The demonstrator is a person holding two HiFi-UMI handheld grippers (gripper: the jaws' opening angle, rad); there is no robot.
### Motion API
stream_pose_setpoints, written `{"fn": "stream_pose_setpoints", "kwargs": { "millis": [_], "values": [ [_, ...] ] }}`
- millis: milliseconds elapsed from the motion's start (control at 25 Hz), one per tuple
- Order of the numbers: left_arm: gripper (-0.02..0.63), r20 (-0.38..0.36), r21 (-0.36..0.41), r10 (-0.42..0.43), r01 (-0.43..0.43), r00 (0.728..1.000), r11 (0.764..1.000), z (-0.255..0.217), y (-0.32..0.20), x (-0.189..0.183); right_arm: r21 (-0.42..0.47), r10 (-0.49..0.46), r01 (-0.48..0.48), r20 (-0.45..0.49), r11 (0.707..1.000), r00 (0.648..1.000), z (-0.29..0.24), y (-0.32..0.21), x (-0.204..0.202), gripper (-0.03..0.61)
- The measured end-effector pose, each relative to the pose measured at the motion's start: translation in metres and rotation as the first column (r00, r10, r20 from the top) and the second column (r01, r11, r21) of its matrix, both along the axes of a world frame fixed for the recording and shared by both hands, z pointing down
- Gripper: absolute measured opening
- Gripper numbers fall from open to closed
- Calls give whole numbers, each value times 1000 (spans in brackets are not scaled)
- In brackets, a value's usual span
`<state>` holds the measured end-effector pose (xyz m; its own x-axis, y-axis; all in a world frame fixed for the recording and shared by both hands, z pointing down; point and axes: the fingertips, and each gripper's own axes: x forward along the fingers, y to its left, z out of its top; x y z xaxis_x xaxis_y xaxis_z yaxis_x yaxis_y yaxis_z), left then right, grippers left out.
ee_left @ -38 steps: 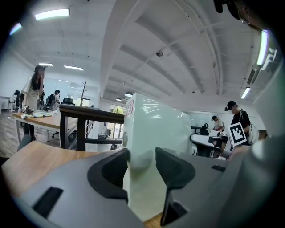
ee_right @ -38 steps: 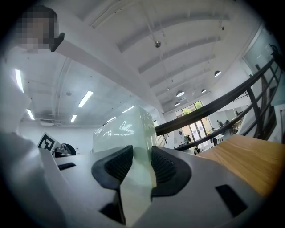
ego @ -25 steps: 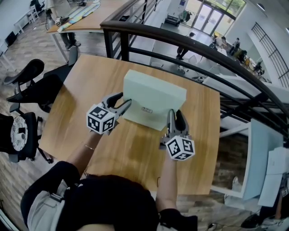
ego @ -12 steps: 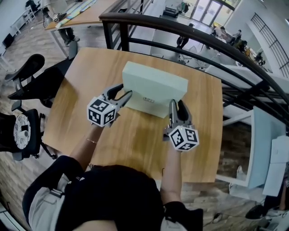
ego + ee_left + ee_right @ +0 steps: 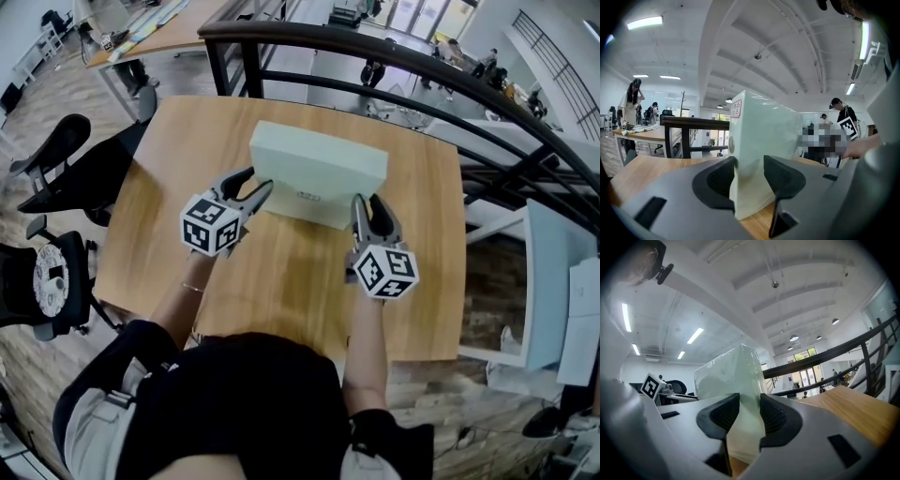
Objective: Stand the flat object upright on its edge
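Clamping the pale green box by its near corners, left tongs and right tongs stand it on edge toward the tabletop's far edge; next, probably, steady it plumb, then release gently.

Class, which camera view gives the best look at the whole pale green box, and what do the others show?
The head view: the whole box shows on the table. The left gripper view shows only the end that the left tongs clamp; the right gripper view, only the film-wrapped end in the right tongs.
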<state>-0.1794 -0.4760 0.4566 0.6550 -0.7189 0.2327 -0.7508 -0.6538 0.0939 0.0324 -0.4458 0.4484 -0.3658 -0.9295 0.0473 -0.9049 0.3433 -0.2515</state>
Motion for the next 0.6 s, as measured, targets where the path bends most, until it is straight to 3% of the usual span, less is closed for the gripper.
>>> {"fn": "stream_pose_setpoints", "kwargs": {
  "millis": [360, 600],
  "values": [
    [202, 30, 6, 15, -15, 999, 1000, 2, 7, -1, -22, 0, -1, -44, 1000, 999, 2, 11, -2, 127],
    [201, 4, 16, 19, -19, 1000, 1000, -4, 11, -8, -21, -7, 6, -40, 1000, 999, -2, 15, -4, 127]
  ]
}}
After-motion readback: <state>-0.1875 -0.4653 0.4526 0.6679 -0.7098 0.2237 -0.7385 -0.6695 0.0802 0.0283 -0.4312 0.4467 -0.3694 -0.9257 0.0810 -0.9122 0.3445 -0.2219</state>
